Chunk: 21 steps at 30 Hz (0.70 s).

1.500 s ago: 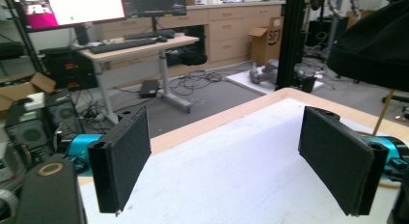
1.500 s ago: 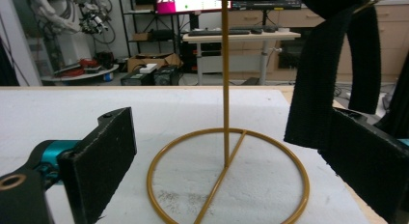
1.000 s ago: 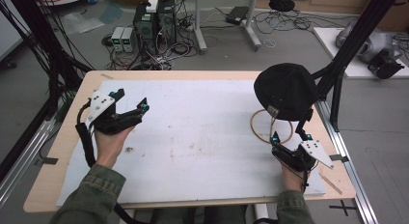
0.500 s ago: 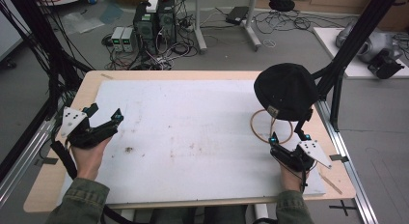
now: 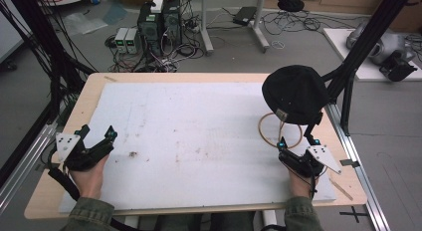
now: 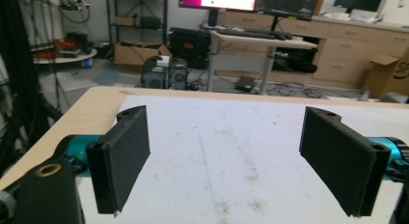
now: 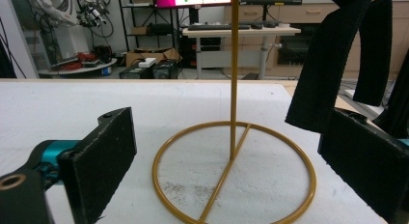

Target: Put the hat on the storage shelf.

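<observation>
Left gripper (image 5: 97, 136): released, jaws wide, over the white foam sheet (image 5: 199, 136).
Right gripper (image 5: 294, 143): released, facing the gold wire ring stand (image 7: 234, 171).
Black knit hat (image 5: 294, 94): on the stand.

Gold stand (image 7: 234, 156) between (spread) jaws

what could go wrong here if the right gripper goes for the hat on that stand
The black hat sits atop a thin gold stand with a light ring base, so a sideways pull by the right gripper may tip it. The hat's strap hangs close to that gripper's open jaws and could snag. The left gripper, open at the far table edge, is too distant to steady the stand.
</observation>
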Each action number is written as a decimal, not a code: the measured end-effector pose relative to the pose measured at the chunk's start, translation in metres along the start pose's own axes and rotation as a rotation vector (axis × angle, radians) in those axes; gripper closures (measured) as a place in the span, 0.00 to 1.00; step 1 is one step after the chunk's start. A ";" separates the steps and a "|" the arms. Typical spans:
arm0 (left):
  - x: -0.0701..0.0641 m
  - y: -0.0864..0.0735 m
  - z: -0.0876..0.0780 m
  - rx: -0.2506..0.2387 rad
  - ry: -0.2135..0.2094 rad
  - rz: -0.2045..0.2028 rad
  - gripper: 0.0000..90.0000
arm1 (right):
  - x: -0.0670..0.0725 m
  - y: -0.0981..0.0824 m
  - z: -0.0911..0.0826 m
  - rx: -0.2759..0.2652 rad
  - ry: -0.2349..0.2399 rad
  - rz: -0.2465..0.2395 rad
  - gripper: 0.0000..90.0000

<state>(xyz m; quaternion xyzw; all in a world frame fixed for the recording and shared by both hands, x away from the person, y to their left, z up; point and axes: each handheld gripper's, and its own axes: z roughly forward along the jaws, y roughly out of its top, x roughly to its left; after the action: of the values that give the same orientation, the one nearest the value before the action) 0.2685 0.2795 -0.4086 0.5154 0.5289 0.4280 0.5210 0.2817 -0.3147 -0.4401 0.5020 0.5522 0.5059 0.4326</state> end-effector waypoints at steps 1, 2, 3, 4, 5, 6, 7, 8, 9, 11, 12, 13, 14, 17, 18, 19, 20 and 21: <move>0.001 -0.002 -0.001 -0.003 0.003 -0.007 0.20 | 0.000 0.000 0.000 0.003 0.000 0.000 0.06; 0.002 -0.004 -0.002 -0.001 0.009 -0.006 0.20 | 0.000 0.000 0.000 0.003 0.000 -0.002 0.06; 0.002 -0.005 -0.003 -0.001 0.019 -0.006 0.20 | 0.001 0.000 0.000 0.007 0.001 0.001 0.06; 0.003 -0.008 -0.004 0.000 0.024 -0.010 0.20 | 0.001 0.000 0.000 0.006 0.000 -0.002 0.06; 0.004 -0.009 -0.005 -0.003 0.029 -0.010 0.20 | 0.001 0.000 0.000 0.006 0.000 -0.002 0.06; 0.005 -0.013 -0.007 -0.001 0.045 -0.008 0.20 | 0.001 0.000 0.000 0.007 -0.001 0.001 0.06; 0.006 -0.014 -0.007 0.000 0.049 -0.011 0.20 | 0.002 -0.001 0.000 0.010 0.000 -0.005 0.06; 0.008 -0.016 -0.008 0.004 0.058 -0.020 0.20 | 0.002 -0.001 0.000 0.011 0.000 -0.004 0.06; 0.009 -0.018 -0.009 0.008 0.067 -0.024 0.20 | 0.002 -0.001 0.000 0.012 0.001 -0.003 0.06; 0.011 -0.021 -0.010 0.009 0.078 -0.036 0.21 | 0.003 -0.001 0.000 0.011 0.003 -0.008 0.06; 0.012 -0.022 -0.010 0.007 0.083 -0.038 0.21 | 0.003 -0.001 0.000 0.015 0.005 -0.009 0.06; 0.012 -0.023 -0.011 0.006 0.083 -0.037 0.21 | 0.003 -0.001 0.001 0.014 0.005 -0.011 0.06; 0.013 -0.023 -0.011 0.007 0.078 -0.033 0.21 | 0.004 -0.002 0.001 0.018 0.009 -0.017 0.06; 0.013 -0.026 -0.013 0.004 0.073 -0.025 0.21 | 0.006 -0.002 0.001 0.026 0.017 -0.017 0.06; 0.013 -0.027 -0.012 0.008 0.069 -0.023 0.21 | 0.006 -0.003 0.001 0.030 0.017 -0.025 0.06; 0.012 -0.027 -0.012 0.014 0.069 -0.018 0.21 | 0.006 -0.003 0.001 0.030 0.017 -0.025 0.06; 0.013 -0.028 -0.012 0.015 0.066 -0.017 0.21 | 0.008 -0.002 0.001 0.031 0.020 -0.026 0.06; 0.013 -0.028 -0.012 0.015 0.066 -0.014 0.21 | 0.008 -0.002 0.001 0.031 0.020 -0.026 0.06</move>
<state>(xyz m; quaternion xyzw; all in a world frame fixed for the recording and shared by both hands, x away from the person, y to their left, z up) 0.2546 0.2906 -0.4361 0.5010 0.5526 0.4373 0.5024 0.2816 -0.3068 -0.4425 0.4962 0.5709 0.4967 0.4256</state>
